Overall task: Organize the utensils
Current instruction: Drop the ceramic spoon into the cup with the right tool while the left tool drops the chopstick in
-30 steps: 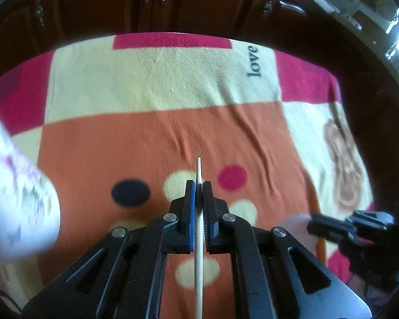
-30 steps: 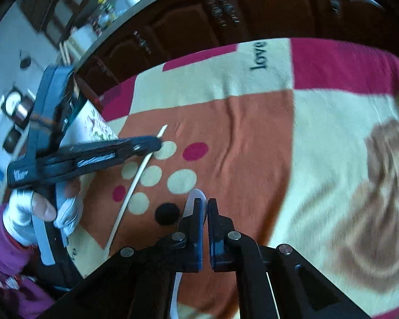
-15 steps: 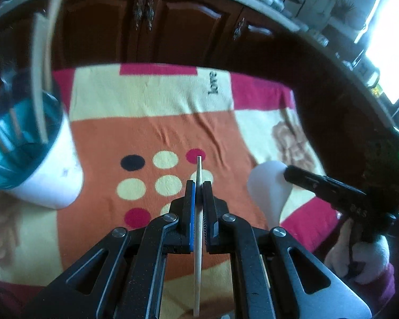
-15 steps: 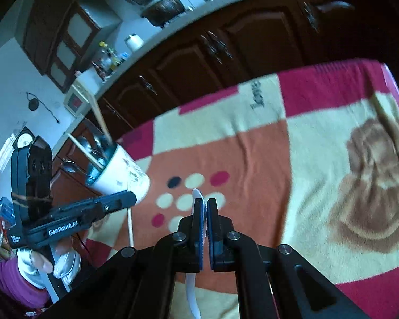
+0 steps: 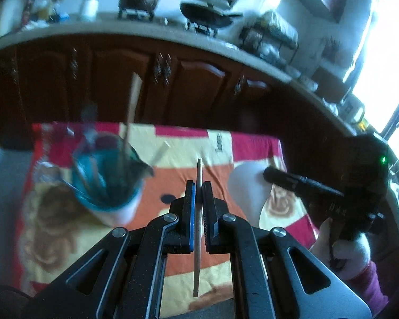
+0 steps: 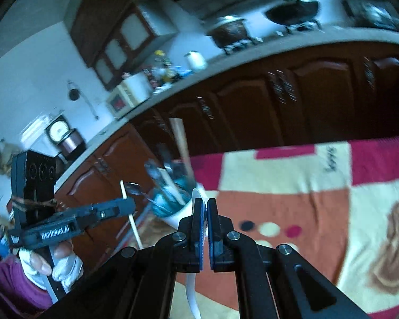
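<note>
Left wrist view: jaws of the left gripper (image 5: 196,199) pinch a chopstick (image 5: 197,228) right of the cup (image 5: 107,186), while the right gripper (image 6: 204,228), clamped on a white spoon (image 6: 192,295), waits beside it; each should drop in near-vertical, clearing the rim.

A: Where does the left view sit?

B: Behind the left gripper (image 5: 196,202), raised above the blanket (image 5: 178,175), facing the dark cabinets (image 5: 194,93) and the counter (image 5: 146,30).

A: And the right view?

B: Behind the right gripper (image 6: 207,212), tilted, facing the same cabinets (image 6: 306,101) and counter (image 6: 226,58).

A: What do they share?

B: The blanket (image 6: 292,186), the blue cup (image 5: 106,186) (image 6: 170,202), likewise each other's gripper (image 5: 300,183) (image 6: 74,223). Both are blurred, so closeness is hard to judge.
</note>
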The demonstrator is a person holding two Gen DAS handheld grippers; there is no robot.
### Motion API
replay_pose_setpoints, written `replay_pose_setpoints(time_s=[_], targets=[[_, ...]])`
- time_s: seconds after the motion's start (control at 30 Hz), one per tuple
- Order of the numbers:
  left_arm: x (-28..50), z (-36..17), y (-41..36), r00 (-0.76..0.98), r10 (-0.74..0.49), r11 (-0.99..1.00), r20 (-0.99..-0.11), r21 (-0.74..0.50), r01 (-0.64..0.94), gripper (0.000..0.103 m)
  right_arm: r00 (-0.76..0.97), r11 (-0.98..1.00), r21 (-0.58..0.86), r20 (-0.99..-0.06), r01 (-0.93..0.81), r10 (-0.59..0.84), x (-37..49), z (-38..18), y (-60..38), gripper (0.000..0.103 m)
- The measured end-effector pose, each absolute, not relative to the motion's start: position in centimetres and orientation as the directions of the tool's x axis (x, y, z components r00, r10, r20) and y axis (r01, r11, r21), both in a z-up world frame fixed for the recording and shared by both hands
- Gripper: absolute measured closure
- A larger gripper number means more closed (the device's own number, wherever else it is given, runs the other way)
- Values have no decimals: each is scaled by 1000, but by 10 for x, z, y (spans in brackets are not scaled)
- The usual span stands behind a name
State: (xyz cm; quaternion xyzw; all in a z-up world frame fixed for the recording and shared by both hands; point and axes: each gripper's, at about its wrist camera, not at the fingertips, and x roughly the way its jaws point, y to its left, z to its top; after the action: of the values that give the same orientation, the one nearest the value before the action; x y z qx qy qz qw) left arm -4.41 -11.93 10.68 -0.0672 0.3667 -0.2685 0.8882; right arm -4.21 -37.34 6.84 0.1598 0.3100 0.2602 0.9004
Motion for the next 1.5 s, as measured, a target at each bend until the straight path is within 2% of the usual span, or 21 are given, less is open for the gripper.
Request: replay_pose_setpoints(time_s=[0.23, 0.37, 0.6, 0.73, 0.97, 1.17, 1.5], targets=[[-28, 151, -65, 711, -444, 896, -546, -280, 345, 99, 643, 766, 423, -422, -484, 640, -30, 102, -313, 101], [-9, 163, -48, 778, -374, 926, -505, -256, 279, 99, 650, 774, 380, -422, -506, 632, -10, 111, -278, 101], [32, 148, -42, 840, -254, 964, -480, -193, 181, 99, 718, 848, 269, -452, -456, 529, 34, 99, -228, 101], [53, 136, -42, 848, -231, 969, -477, -194, 155, 99, 758, 882, 199, -452, -428, 470, 56, 84, -211, 101], [71, 111, -51, 872, -178, 981, -456, -150, 122, 99, 781, 900, 168, -449, -402, 433, 78, 57, -199, 101], [71, 97, -55, 857, -190, 981, -479, -136, 141, 99, 755, 895, 169, -486, -414, 441, 75, 40, -203, 101], [65, 72, -56, 797, -182, 982, -576, -144, 120, 99, 703, 883, 147, -553, -446, 447, 50, 34, -204, 101]])
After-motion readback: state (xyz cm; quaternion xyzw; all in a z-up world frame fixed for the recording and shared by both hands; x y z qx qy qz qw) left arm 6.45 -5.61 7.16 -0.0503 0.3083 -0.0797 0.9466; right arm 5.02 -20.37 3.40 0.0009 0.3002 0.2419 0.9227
